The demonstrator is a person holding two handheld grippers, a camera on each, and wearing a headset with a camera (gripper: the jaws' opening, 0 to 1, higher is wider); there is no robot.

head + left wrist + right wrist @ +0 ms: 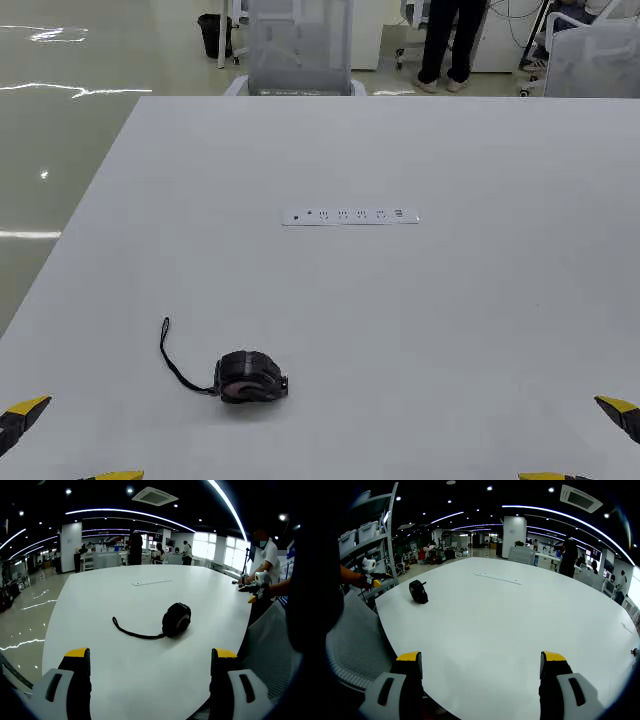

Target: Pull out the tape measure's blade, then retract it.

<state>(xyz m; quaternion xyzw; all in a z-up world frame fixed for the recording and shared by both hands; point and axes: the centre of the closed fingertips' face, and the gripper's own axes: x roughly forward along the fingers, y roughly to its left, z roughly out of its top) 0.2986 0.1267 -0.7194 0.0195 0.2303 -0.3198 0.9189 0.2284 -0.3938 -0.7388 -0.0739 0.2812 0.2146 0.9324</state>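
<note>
The left gripper's fingers [77, 670] are spread wide, yellow-tipped, with bare desk [450, 300] between them and nothing held. The right gripper's fingers [410, 667] are spread just as wide, also holding nothing. Both the left gripper [151, 653] and the right gripper [481, 656] hover at the near edge of the white desk, well apart from each other, one toward each near corner. In the head view only their yellow tips poke in at the bottom corners.

Ahead of the left gripper, nearer to it than to the right one, the tape measure [250, 377] lies on the desk. It is a black, rounded case with the blade fully wound in. Neither gripper touches it. Its black wrist strap [170, 355] trails away from the case in a loose curve that ends in a small loop.

Farther out, toward the middle of the desk, a flat white power strip [350, 216] is set into the surface, well apart from the tape measure. Past the far edge stands a pale mesh-backed chair [298, 45]. Beyond it, on the glossy floor, are a dark bin [211, 35] and a person's legs [450, 40] in dark trousers.
</note>
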